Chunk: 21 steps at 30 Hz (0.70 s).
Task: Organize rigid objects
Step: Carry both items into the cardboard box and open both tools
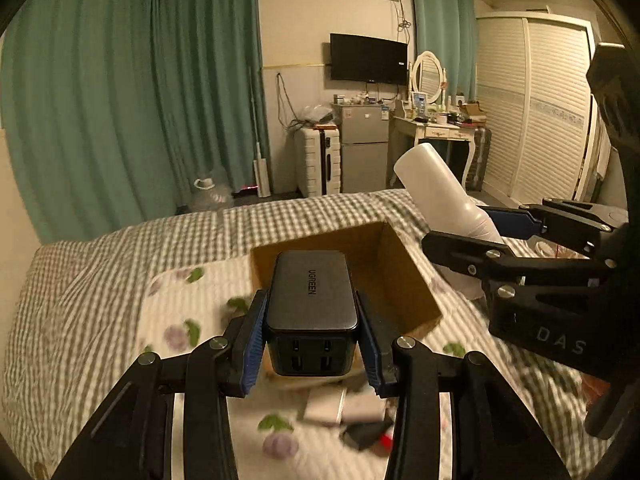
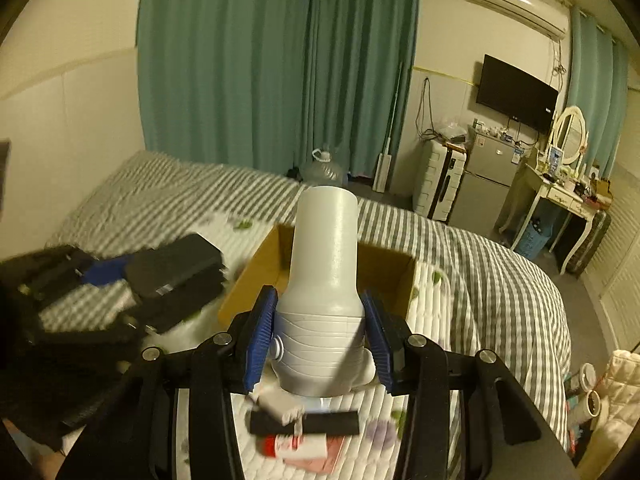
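My left gripper (image 1: 311, 340) is shut on a dark grey UGREEN charger block (image 1: 311, 300) and holds it above the near edge of an open cardboard box (image 1: 404, 280) on the bed. My right gripper (image 2: 320, 340) is shut on the ribbed neck end of a white plastic bottle (image 2: 324, 256), held above the same box (image 2: 392, 276). In the left wrist view the right gripper (image 1: 492, 228) and its bottle (image 1: 436, 184) are at the right, over the box's far corner. In the right wrist view the left gripper (image 2: 112, 272) with the charger (image 2: 176, 268) is blurred at the left.
Small items lie on the flowered quilt (image 1: 192, 320) below the grippers: a white card (image 1: 324, 404), a black and red object (image 1: 368, 434), a black roll (image 2: 304, 422) and a red-white tube (image 2: 300, 446). The checked bedspread (image 2: 480, 264) surrounds the box. Fridge and dresser stand beyond the bed.
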Tool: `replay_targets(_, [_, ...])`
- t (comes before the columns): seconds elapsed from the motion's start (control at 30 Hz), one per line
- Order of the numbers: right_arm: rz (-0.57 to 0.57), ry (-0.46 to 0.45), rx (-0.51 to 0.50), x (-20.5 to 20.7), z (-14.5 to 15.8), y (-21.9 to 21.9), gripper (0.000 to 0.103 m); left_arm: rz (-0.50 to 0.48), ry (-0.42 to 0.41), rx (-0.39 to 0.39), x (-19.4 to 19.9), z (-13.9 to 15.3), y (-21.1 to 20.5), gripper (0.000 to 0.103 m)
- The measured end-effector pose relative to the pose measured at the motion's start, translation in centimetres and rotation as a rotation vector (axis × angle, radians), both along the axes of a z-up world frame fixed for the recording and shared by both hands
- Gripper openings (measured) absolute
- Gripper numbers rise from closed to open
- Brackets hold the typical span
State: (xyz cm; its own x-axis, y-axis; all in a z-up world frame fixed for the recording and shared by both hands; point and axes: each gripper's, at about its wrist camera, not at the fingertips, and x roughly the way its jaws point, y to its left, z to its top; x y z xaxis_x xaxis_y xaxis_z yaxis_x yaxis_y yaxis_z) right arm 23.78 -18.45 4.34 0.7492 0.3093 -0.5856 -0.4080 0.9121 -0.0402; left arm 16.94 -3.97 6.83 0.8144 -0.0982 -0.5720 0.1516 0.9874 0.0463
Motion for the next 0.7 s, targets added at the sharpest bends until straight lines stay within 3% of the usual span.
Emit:
replay_targets(0.17, [-0.019,0.031,-0.007,4.4,-1.6,-0.8,0.043,0.016,0.045,0.002,5.1,-2.7,-0.9,0.042])
replay_targets(0.33, [-0.033,0.117,-0.019,9.4,-6.9,-1.0,0.043,0.036,0.123,0.021,9.1,-7.6,-0.7,0.042])
replay_targets(0.53, [-0.028,0.173,0.005,12.9,-11.5,-1.5,0.043,0.037,0.165,0.059,11.3,-11.0,-0.8,0.042])
replay_targets(0.63, [-0.036,0.158,0.033,13.1,-11.9,-1.9,0.043,0.030,0.193,0.049,11.5,-11.6,-1.0,0.042])
replay_targets(0.7, [-0.057,0.162,0.069,13.2,-11.4,-2.7,0.050,0.045,0.212,0.041,11.0,-11.5,-1.2,0.045])
